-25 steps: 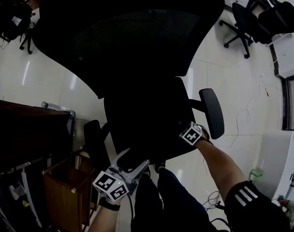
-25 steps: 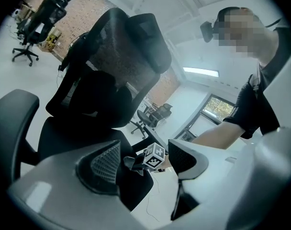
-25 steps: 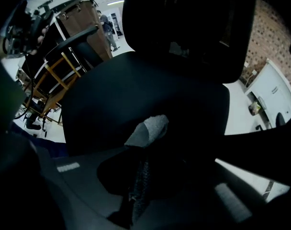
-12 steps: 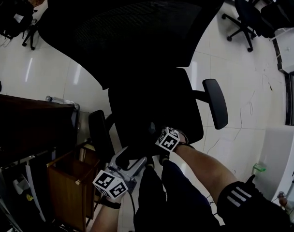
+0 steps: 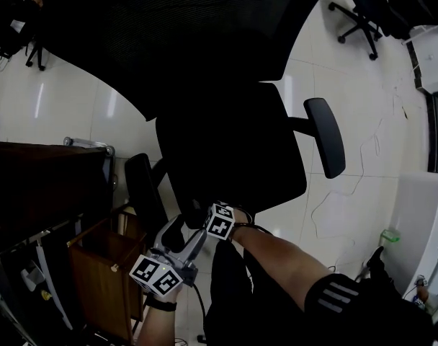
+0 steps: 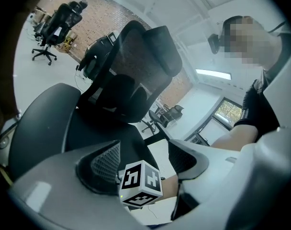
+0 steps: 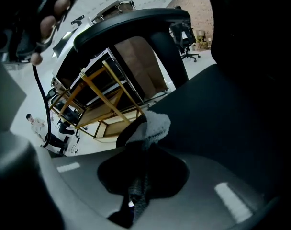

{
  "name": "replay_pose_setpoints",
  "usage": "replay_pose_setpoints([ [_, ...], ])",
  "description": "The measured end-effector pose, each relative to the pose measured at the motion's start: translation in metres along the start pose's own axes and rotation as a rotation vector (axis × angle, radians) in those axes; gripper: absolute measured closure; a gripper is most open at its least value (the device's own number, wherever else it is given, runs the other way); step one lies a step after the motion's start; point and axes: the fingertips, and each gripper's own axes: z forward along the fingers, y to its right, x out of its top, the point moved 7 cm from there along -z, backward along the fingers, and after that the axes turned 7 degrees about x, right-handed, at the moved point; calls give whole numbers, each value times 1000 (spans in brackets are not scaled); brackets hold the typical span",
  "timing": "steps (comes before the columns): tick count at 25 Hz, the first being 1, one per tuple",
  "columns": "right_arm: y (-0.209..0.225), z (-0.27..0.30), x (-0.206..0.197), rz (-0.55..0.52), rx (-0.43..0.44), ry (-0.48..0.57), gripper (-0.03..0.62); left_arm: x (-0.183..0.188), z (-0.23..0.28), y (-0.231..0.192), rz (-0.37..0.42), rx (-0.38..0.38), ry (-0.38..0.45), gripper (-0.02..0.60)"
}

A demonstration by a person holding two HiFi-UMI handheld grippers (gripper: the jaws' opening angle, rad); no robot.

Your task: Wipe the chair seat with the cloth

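Note:
The black office chair's seat (image 5: 233, 157) fills the middle of the head view, under its mesh backrest (image 5: 183, 34). My right gripper (image 5: 217, 218) is at the seat's front edge, near the left corner, and only its marker cube shows there. In the right gripper view it (image 7: 144, 152) is shut on a grey fuzzy cloth (image 7: 154, 124) that lies against the seat (image 7: 222, 114). My left gripper (image 5: 180, 233) hangs just below the front left corner, beside the left armrest (image 5: 141, 193). It (image 6: 145, 159) is open and holds nothing; the right gripper's cube (image 6: 140, 183) shows between its jaws.
A wooden shelf unit (image 5: 104, 280) and a dark desk (image 5: 39, 193) stand close on the left. The right armrest (image 5: 325, 135) juts out over the white floor. Other office chairs (image 5: 377, 6) stand at the far right; a white cabinet (image 5: 421, 215) sits at right.
My right gripper has slid left with the cloth along the seat's front part, from beside the right armrest to the front left corner. The left gripper has barely moved.

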Motion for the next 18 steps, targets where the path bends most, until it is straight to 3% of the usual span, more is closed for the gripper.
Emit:
replay_pose_setpoints([
  [7,45,-67,-100,62,-121,-88,565,-3,9,21,-11,-36,-17,249],
  [13,89,-162,-195,204,-264,-142,565,3,19,38,6,-58,-29,249],
  [18,103,-202,-220,240,-328,-147,565,5,32,48,15,-65,-35,249],
])
